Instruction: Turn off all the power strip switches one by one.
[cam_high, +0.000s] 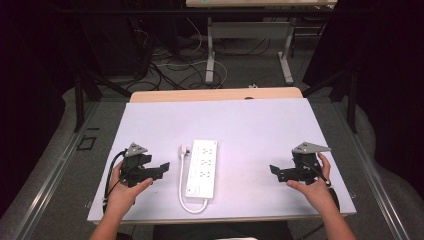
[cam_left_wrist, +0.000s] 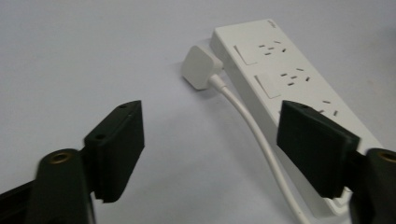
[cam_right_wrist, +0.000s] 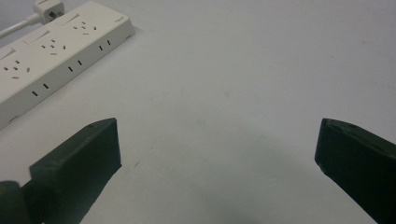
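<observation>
A flat, pale white rectangular surface (cam_high: 260, 120) carries the things; a strip of light wood shows along its far edge. Near its middle lies a long white plastic power strip (cam_high: 202, 168) with rows of sockets facing up. Its white cord (cam_high: 182, 190) loops around the near end and runs along its left side to a white plug (cam_high: 184, 149) lying just beside the strip.

From above, I see the pale lilac-white matte surface (cam_high: 260, 125) brightly and evenly lit, while the room around it drops into near black. Shadows are soft and short. Up close, the black jaws of each hand-held gripper blur, and the white plastic power strip (cam_left_wrist: 285, 79) looks slightly soft.
</observation>
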